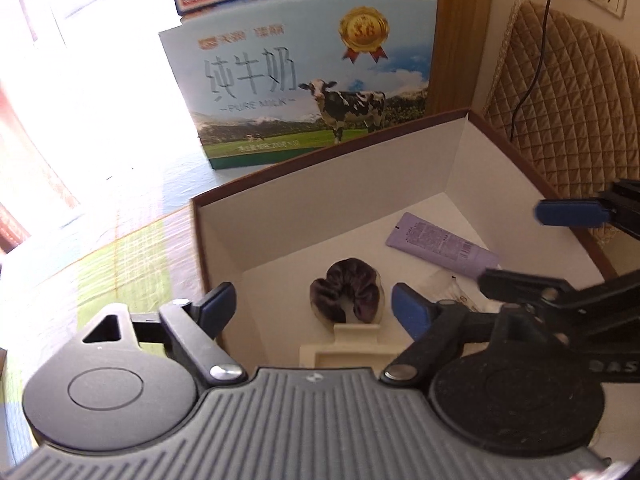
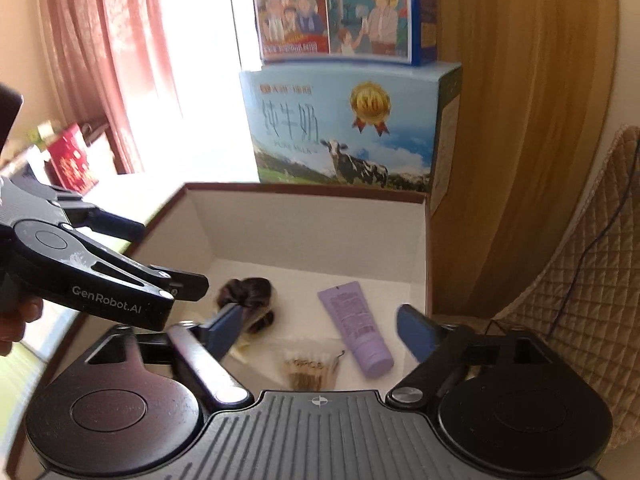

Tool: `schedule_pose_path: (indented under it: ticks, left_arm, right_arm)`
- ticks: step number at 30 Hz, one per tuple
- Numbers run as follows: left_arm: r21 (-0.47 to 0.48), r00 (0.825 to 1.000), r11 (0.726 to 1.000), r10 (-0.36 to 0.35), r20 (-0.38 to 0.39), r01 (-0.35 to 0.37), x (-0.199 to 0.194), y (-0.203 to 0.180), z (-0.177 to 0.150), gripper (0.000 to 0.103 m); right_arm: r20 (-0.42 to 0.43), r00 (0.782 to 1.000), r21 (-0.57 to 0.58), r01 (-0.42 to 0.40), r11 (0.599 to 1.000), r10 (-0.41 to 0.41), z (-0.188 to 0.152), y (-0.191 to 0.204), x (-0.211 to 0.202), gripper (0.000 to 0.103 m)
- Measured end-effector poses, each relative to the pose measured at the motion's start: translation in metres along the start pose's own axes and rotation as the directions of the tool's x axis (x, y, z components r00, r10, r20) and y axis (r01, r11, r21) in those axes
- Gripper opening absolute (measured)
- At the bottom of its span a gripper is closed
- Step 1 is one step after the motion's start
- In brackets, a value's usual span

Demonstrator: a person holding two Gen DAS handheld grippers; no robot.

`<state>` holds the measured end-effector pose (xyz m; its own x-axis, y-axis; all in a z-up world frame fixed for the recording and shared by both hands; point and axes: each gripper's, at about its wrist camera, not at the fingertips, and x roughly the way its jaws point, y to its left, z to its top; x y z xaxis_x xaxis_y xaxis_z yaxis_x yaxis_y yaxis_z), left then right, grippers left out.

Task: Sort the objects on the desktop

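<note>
An open box (image 1: pixel 320 164) with white inside walls and a brown rim (image 2: pixel 304 189) holds a dark brown scrunchie (image 1: pixel 346 291) (image 2: pixel 250 294), a purple tube (image 1: pixel 442 245) (image 2: pixel 358 328), a cream hair clip (image 1: pixel 352 346) and a clear bag of cotton swabs (image 2: pixel 310 366). My left gripper (image 1: pixel 314 306) is open and empty above the scrunchie. My right gripper (image 2: pixel 320 330) is open and empty above the box, over the swabs and tube. The right gripper also shows in the left wrist view (image 1: pixel 536 248); the left gripper shows in the right wrist view (image 2: pixel 176 254).
A blue milk carton (image 1: pixel 304 84) (image 2: pixel 344 128) stands behind the box with a second printed carton (image 2: pixel 336 12) on top. A quilted tan cushion (image 1: pixel 572 92) and a dark cable (image 1: pixel 536 60) are at the right. A green checked tablecloth (image 1: pixel 132 264) lies left of the box.
</note>
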<state>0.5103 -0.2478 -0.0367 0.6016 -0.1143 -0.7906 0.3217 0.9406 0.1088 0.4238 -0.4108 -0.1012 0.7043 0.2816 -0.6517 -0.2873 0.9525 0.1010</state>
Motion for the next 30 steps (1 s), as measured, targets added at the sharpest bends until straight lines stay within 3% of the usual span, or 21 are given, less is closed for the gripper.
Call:
schedule_pose_path:
  ticks: [3,15,30]
  left_arm:
    - [-0.011,1.000,1.000,0.013,0.028,-0.012,-0.020,0.000,-0.008,0.090]
    - [-0.061,0.990,0.995,0.080,0.117,-0.073,-0.107,-0.009,-0.047,0.100]
    - [-0.149,0.983,0.983,0.127,0.130,-0.107,-0.181,-0.020,-0.120,0.102]
  right_arm:
    - [0.026,1.000,0.020,-0.004,1.000,0.003,-0.006,0.004,-0.021,0.101]
    - [0.018,1.000,0.054,-0.002,0.999,0.001,-0.034,0.029,-0.077,0.101]
    - [0.041,0.999,0.083,0.003,0.997,-0.006,-0.080,0.078,-0.144,0.101]
